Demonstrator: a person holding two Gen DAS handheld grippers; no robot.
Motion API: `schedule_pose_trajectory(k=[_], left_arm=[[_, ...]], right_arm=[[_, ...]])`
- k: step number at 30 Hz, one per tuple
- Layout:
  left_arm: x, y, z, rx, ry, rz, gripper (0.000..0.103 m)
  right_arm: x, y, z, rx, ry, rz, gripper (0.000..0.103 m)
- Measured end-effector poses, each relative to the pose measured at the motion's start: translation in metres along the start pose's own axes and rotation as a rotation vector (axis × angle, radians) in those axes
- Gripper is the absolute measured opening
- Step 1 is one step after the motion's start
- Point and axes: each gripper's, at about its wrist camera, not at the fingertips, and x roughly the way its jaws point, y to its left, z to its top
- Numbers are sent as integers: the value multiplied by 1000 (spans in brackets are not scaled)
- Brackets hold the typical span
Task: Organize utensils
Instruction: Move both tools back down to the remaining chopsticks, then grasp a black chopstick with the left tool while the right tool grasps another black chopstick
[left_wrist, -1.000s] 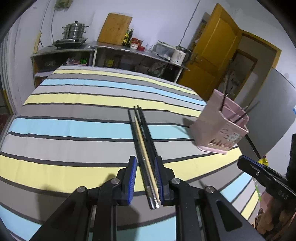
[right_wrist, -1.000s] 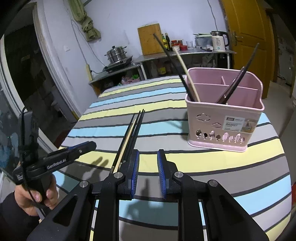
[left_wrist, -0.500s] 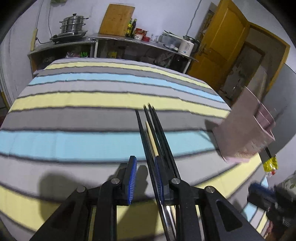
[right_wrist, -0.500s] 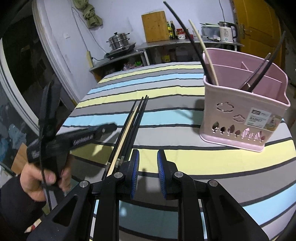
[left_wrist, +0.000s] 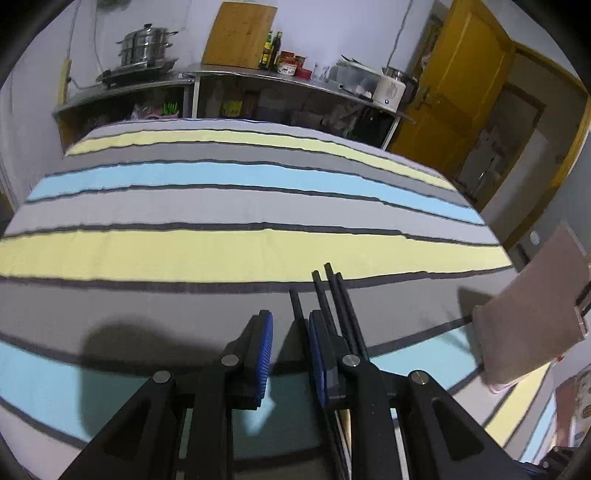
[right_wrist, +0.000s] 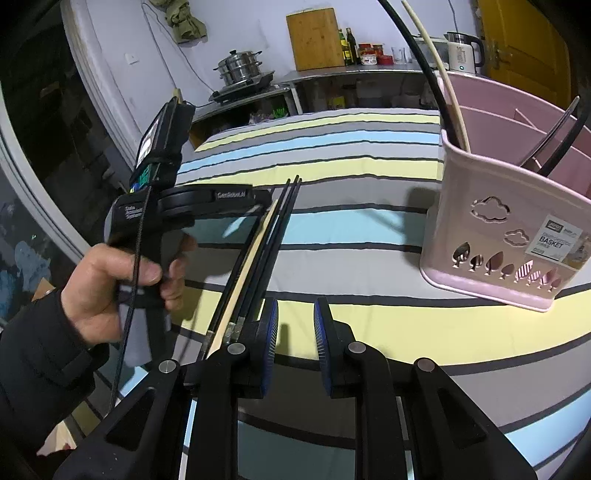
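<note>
Several chopsticks (right_wrist: 258, 251), black ones and one pale wooden one, lie together on the striped tablecloth. In the left wrist view their black tips (left_wrist: 334, 295) stick out beside and under the right finger. My left gripper (left_wrist: 288, 354) is open low over the cloth, one black stick (left_wrist: 295, 306) between its fingers; it also shows in the right wrist view (right_wrist: 207, 199) over the sticks' far part. My right gripper (right_wrist: 293, 332) is open and empty just right of the sticks' near ends. A pink utensil basket (right_wrist: 517, 206) holding several chopsticks stands at right.
The striped table (left_wrist: 221, 240) stretches ahead. The basket's side (left_wrist: 532, 314) shows at the right edge of the left wrist view. Behind are a counter with a steel pot (left_wrist: 147, 44), cutting board (left_wrist: 240, 33), kettle (right_wrist: 461, 51) and a yellow door (left_wrist: 461, 85).
My left gripper has moved forward along the chopsticks and lower, so only their far tips show ahead of it. My right gripper has moved closer to the basket and the sticks' near ends.
</note>
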Motion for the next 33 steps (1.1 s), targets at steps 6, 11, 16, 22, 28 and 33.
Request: schedule_pose_trajectory(k=[6, 11, 16, 22, 28, 33], left_arm=[[-1, -1, -3, 98, -2, 29, 20], [-12, 10, -10, 103, 5, 43, 20], [-25, 27, -17, 54, 26, 39, 20], [-43, 37, -34, -67, 35, -21, 20], [-48, 24, -48, -72, 29, -3, 20], [-46, 13, -50, -32, 16, 54, 22]], right_arm=[[9, 1, 6, 5, 5, -6, 21], [29, 11, 17, -3, 7, -13, 20], [55, 19, 30, -10, 22, -6, 20], [80, 18, 43, -6, 46, -23, 20], [89, 16, 45, -16, 51, -28, 20], [89, 16, 48, -32, 56, -44, 20]])
